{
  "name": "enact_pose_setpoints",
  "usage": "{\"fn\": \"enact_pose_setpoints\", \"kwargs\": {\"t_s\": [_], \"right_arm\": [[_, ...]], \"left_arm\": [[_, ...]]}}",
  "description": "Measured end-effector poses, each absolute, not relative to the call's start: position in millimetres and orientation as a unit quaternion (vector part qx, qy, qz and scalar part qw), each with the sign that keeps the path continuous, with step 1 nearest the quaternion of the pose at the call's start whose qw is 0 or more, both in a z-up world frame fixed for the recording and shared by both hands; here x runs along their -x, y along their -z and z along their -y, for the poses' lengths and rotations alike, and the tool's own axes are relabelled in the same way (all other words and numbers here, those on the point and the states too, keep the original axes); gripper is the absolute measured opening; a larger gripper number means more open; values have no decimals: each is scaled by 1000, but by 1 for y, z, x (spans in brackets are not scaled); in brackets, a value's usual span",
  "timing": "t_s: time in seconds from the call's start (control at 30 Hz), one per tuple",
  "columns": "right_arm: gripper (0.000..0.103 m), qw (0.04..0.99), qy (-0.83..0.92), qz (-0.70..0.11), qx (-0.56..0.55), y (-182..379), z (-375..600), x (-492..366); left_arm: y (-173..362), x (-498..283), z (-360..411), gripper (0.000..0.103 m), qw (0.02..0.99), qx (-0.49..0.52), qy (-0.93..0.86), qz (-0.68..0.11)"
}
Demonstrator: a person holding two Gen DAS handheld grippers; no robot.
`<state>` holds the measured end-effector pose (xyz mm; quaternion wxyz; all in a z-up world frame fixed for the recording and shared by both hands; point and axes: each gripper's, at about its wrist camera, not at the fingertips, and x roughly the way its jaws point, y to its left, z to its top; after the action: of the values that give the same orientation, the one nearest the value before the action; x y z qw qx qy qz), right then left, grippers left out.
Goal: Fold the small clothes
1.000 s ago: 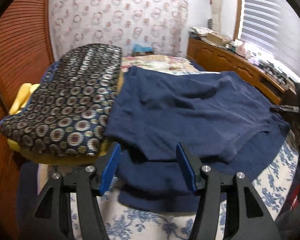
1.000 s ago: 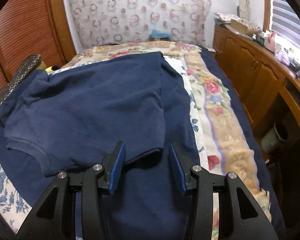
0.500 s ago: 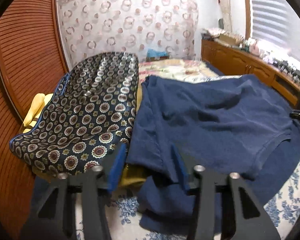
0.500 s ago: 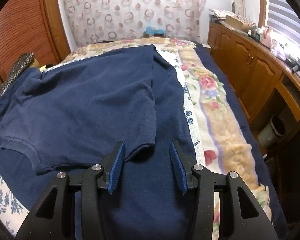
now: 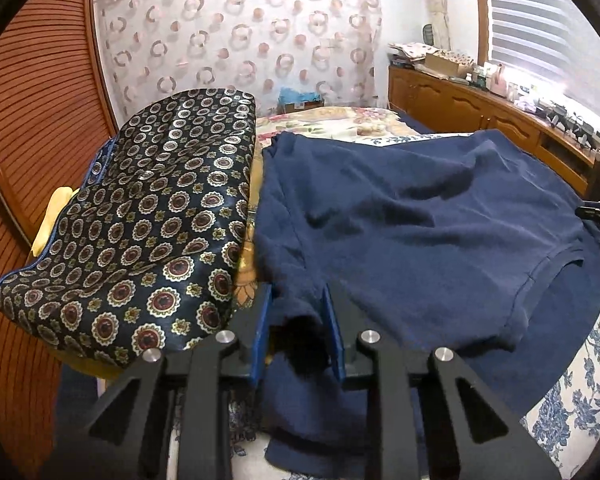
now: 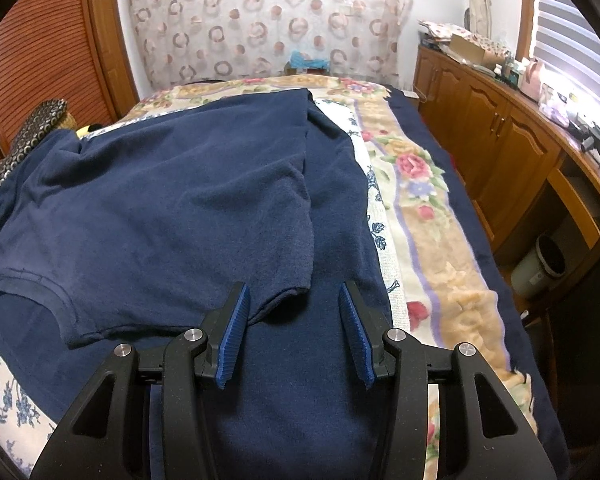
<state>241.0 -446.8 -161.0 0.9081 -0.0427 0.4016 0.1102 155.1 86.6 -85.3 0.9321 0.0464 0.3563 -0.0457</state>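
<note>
A navy short-sleeved shirt (image 5: 420,220) lies spread flat on a navy blanket (image 6: 300,380) on the bed. My left gripper (image 5: 296,300) is at the shirt's near left corner. Its jaws are closing, and a bunch of the navy cloth fills the gap between the blue pads (image 5: 262,320). In the right wrist view the same shirt (image 6: 160,200) shows its other sleeve, whose hem lies just ahead of my right gripper (image 6: 292,296). That gripper stands open over the blanket, with only the sleeve's edge reaching between its fingertips.
A dark cushion with round medallions (image 5: 148,232) lies right beside the shirt on the left, over something yellow. A louvred wooden door (image 5: 28,120) stands behind it. A floral bedspread (image 6: 420,200), wooden cabinets (image 6: 500,140) and a bin (image 6: 540,268) are on the right.
My left gripper moved forward and down to the shirt's left corner, and its jaws narrowed around the cloth. The right gripper kept its place and its opening.
</note>
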Motion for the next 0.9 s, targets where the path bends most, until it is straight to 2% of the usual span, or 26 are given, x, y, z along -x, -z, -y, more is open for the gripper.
{"fn": "enact_pose_setpoints", "kwargs": {"t_s": [0.1,0.17,0.23,0.53,0.63,0.73,0.9], "right_arm": [[47,908,-110,-402,43,161,447,-241],[47,908,-110,-402,43,161,447,-241],[47,908,-110,-402,43,161,447,-241],[46,909,-132,-394,32,156,444,-238],[36,908,-141,-394,35,154,440,-241],[8,905,-147,-395,51,154,433,-244],[3,916,-166,-363,47,134,440,-236]], "left_arm": [[86,-158,-86,25,931,-48,45,-360],[85,-159,-82,8,932,-58,43,-356],[82,-158,-78,5,933,-66,45,-351],[60,-155,-69,3,942,-73,45,-323],[52,-156,-72,3,945,-68,44,-316],[47,-155,-74,2,947,-59,47,-312],[34,-146,-79,2,952,-25,60,-298]]}}
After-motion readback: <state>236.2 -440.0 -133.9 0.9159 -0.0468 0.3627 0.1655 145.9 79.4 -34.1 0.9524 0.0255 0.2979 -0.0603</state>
